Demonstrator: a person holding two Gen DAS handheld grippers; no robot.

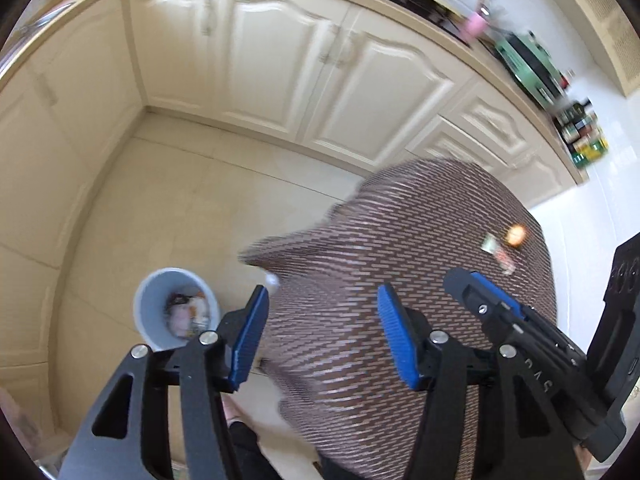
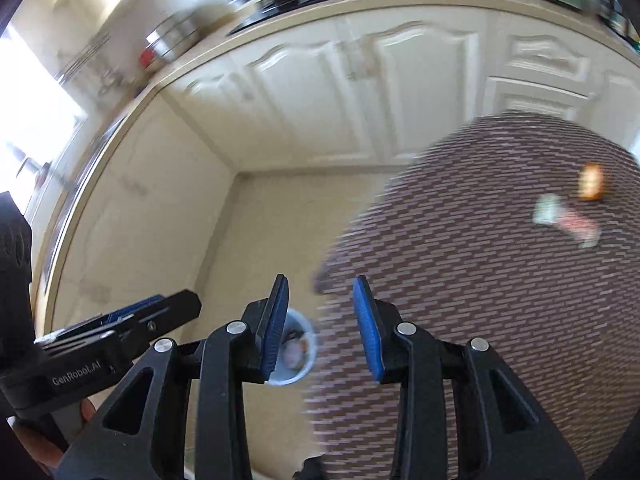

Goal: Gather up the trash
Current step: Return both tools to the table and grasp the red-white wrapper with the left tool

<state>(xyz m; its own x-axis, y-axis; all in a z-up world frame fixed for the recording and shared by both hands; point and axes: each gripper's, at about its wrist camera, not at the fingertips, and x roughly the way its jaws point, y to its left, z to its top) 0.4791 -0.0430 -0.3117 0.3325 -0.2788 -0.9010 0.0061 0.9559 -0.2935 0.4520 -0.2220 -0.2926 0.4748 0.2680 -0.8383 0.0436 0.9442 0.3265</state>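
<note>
A white bin [image 1: 176, 308] with several scraps inside stands on the floor left of a round table with a brown woven cloth [image 1: 420, 248]. The bin also shows in the right wrist view [image 2: 294, 350], behind my fingers. An orange scrap [image 1: 516, 234] and a green-and-red wrapper [image 1: 498, 252] lie on the far right of the cloth; they show too in the right wrist view, the scrap [image 2: 591, 186] and the wrapper [image 2: 566, 218]. A small white scrap [image 1: 272, 280] sits at the cloth's left edge. My left gripper [image 1: 320, 300] is open and empty above the table edge. My right gripper [image 2: 320, 292] is open and empty.
Cream kitchen cabinets [image 1: 280, 60] run along the back under a counter with a green appliance [image 1: 528, 64] and bottles [image 1: 584, 136]. Beige tile floor [image 1: 180, 200] lies between cabinets and table. The right gripper's body [image 1: 532, 328] is close at my left gripper's right.
</note>
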